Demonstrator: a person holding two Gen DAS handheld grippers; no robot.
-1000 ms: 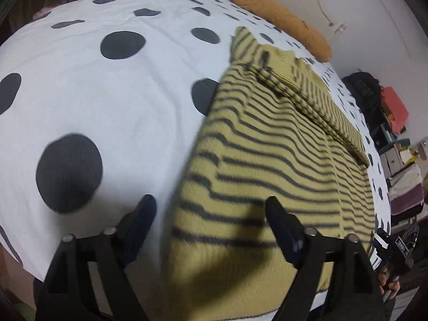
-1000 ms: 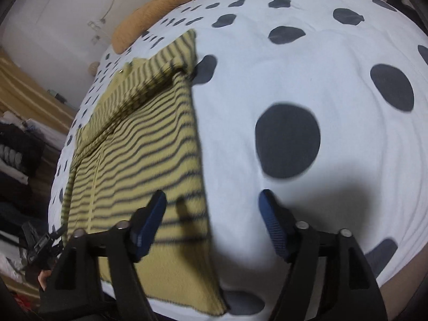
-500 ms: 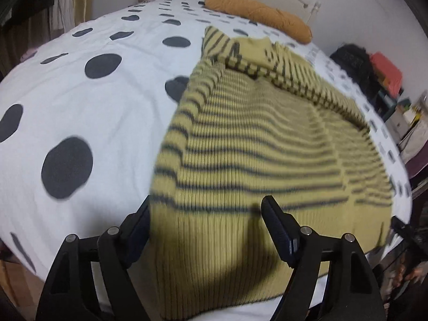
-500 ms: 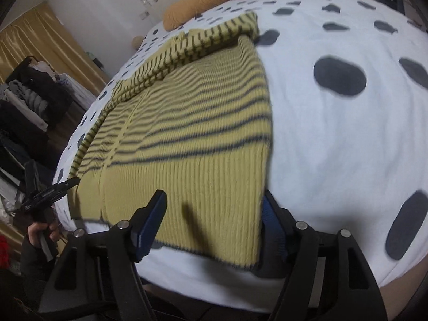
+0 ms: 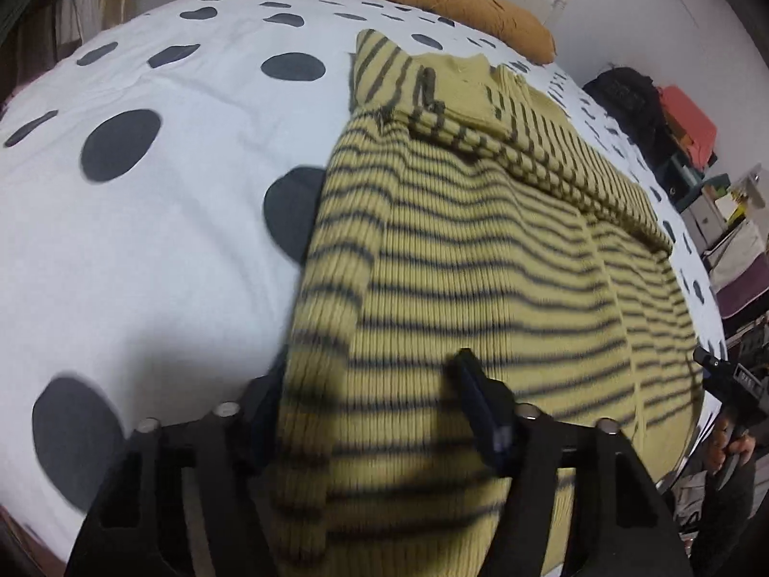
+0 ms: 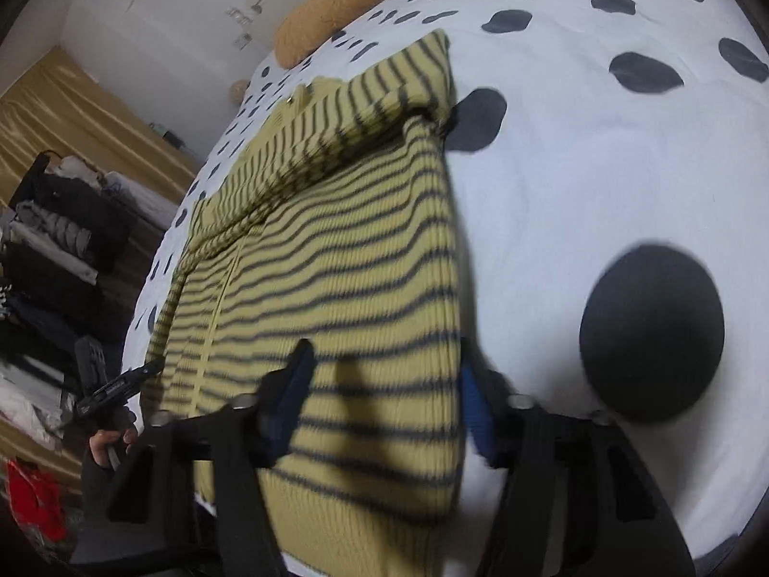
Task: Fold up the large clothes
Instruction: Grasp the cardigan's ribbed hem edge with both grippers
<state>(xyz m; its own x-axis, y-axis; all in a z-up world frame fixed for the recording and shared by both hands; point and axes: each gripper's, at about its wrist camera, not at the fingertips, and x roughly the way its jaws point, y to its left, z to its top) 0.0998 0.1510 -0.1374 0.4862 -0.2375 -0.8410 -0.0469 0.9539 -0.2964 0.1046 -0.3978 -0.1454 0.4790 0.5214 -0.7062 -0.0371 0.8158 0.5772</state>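
Both tools sit at the near hem of the sweater (image 5: 471,259), one at each bottom corner. Left gripper (image 5: 370,413): jaws have just been closing, now half-narrowed, hem corner between them; whether the pads bite yet, cannot tell through the blur. Right gripper (image 6: 384,399): jaws likewise have just been closing, the other hem corner between them, real contact again unclear. Risk from here, as I judge it: a lift before the pads seat would catch only the top knit layer, or let one corner slip, and the fold would go skewed. The thick ribbed hem could also bunch between the fingers and drag the whole garment toward the tools. Sweater: yellow knit with thin dark stripes, plain ribbed band nearest the tools, lying flat and running away from them on the bed (image 5: 158,250), a white spotted cover. At its far end the sleeves lie folded across the chest. An orange pillow (image 5: 461,0) sits well beyond that.
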